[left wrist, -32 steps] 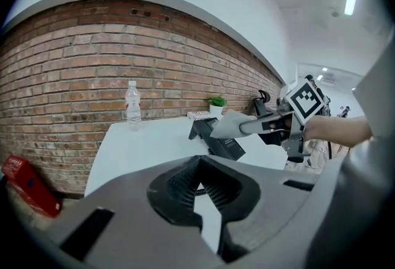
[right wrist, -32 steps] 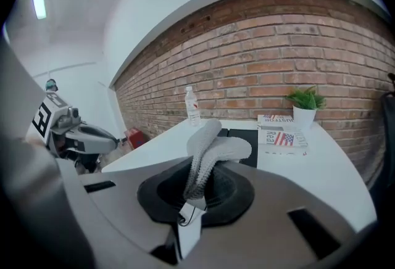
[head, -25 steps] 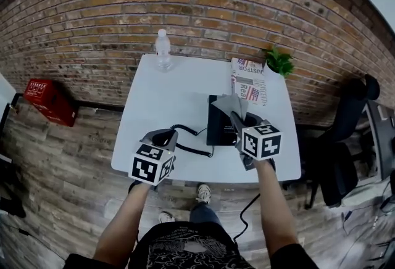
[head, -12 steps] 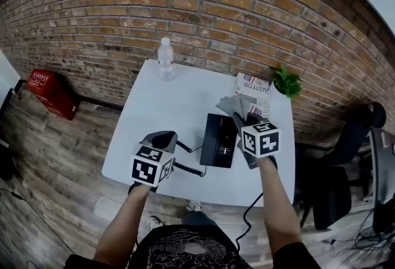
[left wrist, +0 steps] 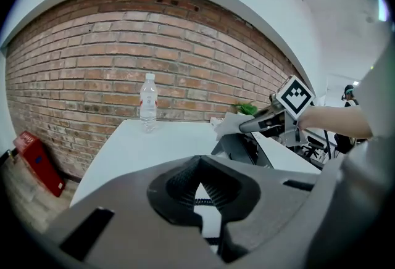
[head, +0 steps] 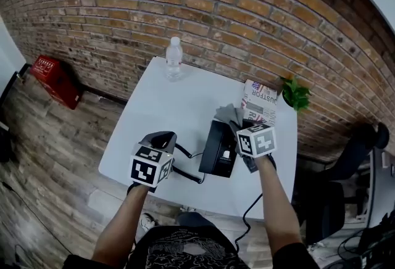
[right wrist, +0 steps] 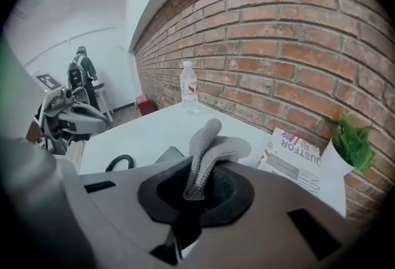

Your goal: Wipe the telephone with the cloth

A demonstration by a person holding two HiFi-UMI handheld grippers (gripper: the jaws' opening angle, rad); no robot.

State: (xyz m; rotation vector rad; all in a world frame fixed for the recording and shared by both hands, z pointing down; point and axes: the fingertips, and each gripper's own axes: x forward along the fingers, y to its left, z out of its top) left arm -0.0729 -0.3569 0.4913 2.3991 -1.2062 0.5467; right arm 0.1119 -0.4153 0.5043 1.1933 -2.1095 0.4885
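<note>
The black telephone (head: 219, 147) lies on the white table (head: 160, 101), its coiled cord (head: 188, 166) trailing left. My right gripper (head: 237, 123) is shut on a grey knitted cloth (head: 229, 115), held over the phone's far end; in the right gripper view the cloth (right wrist: 207, 150) sticks up from between the jaws (right wrist: 194, 190). The left gripper (head: 163, 136) hovers to the left of the phone, near the cord. In its own view (left wrist: 199, 184) the ribbed pads meet with nothing seen between them. That view also shows the cloth (left wrist: 228, 126) and the phone (left wrist: 244, 145).
A water bottle (head: 174, 58) stands at the table's far edge by the brick wall. A newspaper (head: 262, 101) and a small green plant (head: 295, 94) sit at the far right corner. A red box (head: 52, 73) lies on the floor to the left, and a dark chair (head: 336, 181) stands to the right.
The head view has swung, so the table sits more slanted in the picture. Both grippers keep about the same places, the cloth still over the phone's far end.
</note>
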